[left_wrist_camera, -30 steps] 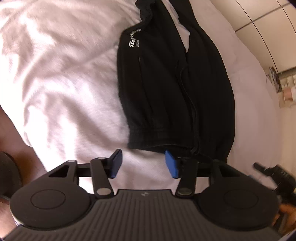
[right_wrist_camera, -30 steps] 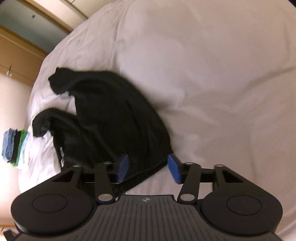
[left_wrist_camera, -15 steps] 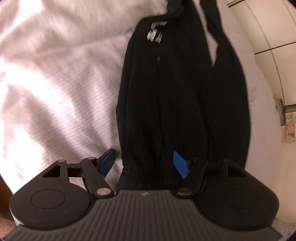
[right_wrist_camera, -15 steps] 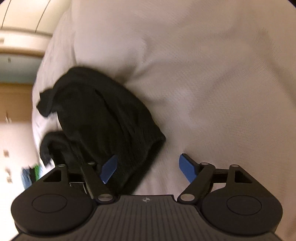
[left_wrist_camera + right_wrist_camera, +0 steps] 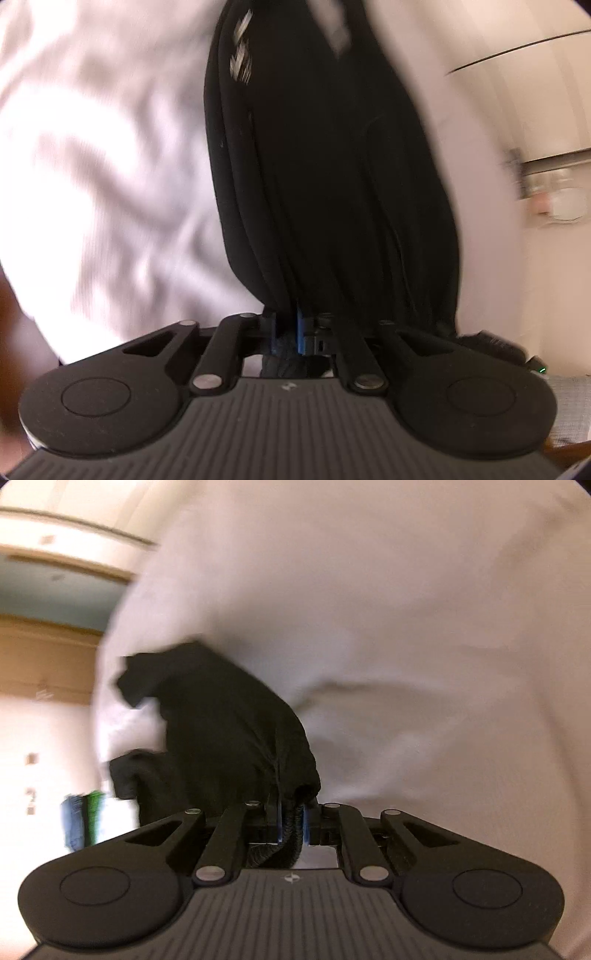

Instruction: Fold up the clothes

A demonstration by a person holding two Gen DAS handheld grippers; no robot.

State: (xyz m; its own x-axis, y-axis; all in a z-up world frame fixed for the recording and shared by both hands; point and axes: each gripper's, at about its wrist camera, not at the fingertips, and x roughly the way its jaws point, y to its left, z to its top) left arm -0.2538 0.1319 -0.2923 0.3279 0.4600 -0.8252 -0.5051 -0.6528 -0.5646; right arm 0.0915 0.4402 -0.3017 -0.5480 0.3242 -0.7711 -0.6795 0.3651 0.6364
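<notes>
Black sweatpants [image 5: 332, 166] with a small white logo lie lengthwise on a white bed sheet [image 5: 103, 166]. My left gripper [image 5: 287, 330] is shut on the waistband end of the sweatpants, with the cloth bunched between its blue pads. In the right wrist view the sweatpants [image 5: 221, 723] stretch away to the left. My right gripper [image 5: 291, 821] is shut on the other corner of the ribbed waistband. Both views are blurred by motion.
The white sheet [image 5: 406, 627] fills most of the right wrist view. A stack of folded blue and green clothes [image 5: 83, 819] stands at the far left. Wooden furniture [image 5: 44, 664] lies beyond the bed. A wall with a shelf [image 5: 546, 184] is at the right.
Both grippers moved down onto the waistband and closed on it; they were open one second ago. The cloth is now pulled up into folds at both grips.
</notes>
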